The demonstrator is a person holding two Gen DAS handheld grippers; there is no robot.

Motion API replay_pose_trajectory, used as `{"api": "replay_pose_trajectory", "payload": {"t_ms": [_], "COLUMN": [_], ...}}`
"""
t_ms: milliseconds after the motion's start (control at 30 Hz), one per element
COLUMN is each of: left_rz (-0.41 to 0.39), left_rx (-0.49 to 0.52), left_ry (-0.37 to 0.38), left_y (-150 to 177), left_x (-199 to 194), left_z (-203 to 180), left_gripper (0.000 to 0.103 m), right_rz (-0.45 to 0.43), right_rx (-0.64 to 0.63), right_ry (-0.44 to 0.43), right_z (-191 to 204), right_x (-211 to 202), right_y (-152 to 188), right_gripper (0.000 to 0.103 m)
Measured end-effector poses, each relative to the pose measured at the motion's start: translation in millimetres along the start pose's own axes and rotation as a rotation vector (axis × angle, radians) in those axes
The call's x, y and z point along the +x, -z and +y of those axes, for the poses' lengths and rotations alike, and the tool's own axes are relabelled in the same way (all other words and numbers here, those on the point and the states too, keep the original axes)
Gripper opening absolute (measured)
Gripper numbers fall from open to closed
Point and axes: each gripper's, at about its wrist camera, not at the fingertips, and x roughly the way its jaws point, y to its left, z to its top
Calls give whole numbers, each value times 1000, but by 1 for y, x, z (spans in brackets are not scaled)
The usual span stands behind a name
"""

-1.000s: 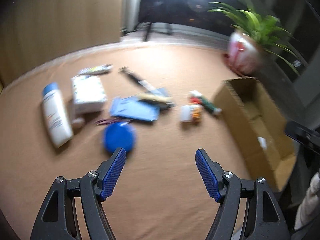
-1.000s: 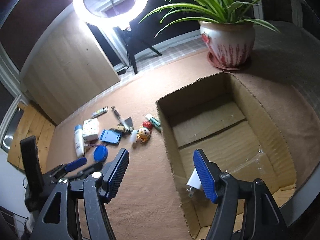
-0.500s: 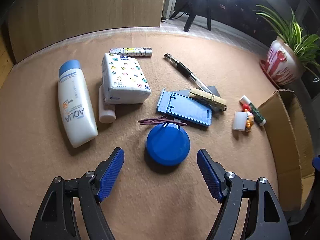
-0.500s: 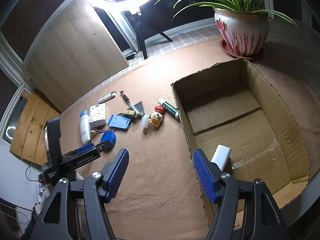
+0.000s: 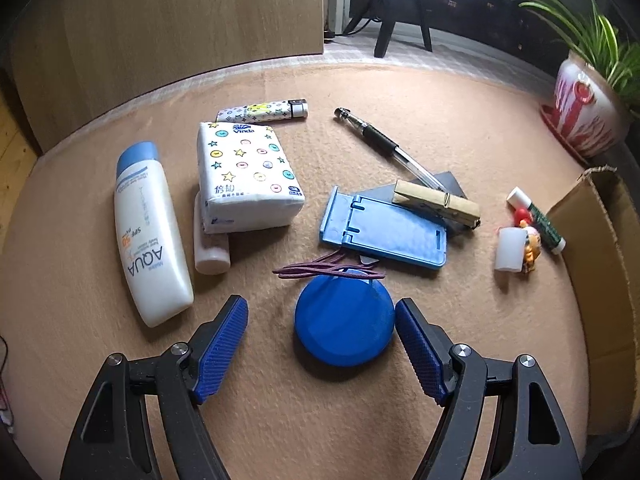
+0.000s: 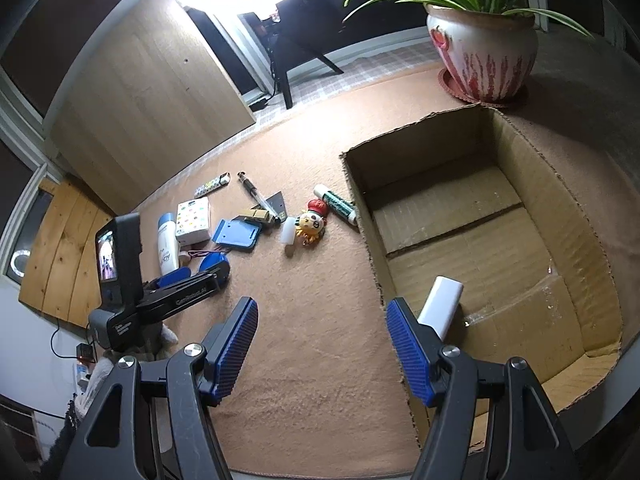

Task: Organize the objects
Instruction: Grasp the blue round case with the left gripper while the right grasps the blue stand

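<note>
The left gripper (image 5: pixel 321 320) has come down and forward toward the blue disc (image 5: pixel 345 320); its jaws are spread, the disc lies between them off-centre, close to the right pad (image 5: pixel 416 344), contact unclear. Just beyond lie a purple cord (image 5: pixel 328 269) and a blue stand (image 5: pixel 384 230). The right gripper (image 6: pixel 321 330) remains spread and empty at the near edge of the box (image 6: pixel 560 184), where a white block (image 6: pixel 442 306) now shows fully.

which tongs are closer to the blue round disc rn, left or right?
Left. The left tongs straddle the blue disc, jaws open. The right tongs sit open by the cardboard box, well away from it.
</note>
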Motion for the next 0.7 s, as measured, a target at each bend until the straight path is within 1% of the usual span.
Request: {"api": "replay_pose_trajectory", "payload": {"t_ms": [33,133,167,200,267,400,567,700], "left_rz": [0,2,1,6,2,-2,0,6], "left_rx": [-2,3,5,3,-15,-30,-14,-7], "left_ry": [4,17,13,6,20,29,27,17], "left_y": [0,2,3,4,4,10,25,43], "left_x": [0,0,-1,0,0,-3,-10,-19], "left_z": [1,2,2,3,8,17,26,40], "left_gripper": [78,70,62,57,54,54,54,54], "right_rz": [2,7,9,11,17,34,60,116], "right_rx": [-5,-19,-23,-27,-35,-65,-131,-176], "right_ry": [-2,-3,-3,-1,-3,-18,-51,-115], "right_z": [2,6,8,9,13,21,40,60], "right_x": [1,4,5,6,10,19,36,62], "right_y": [0,0,-1,-1,-3,-8,-20,-36], "right_gripper": [63,63,63,63,63,63,63,63]}}
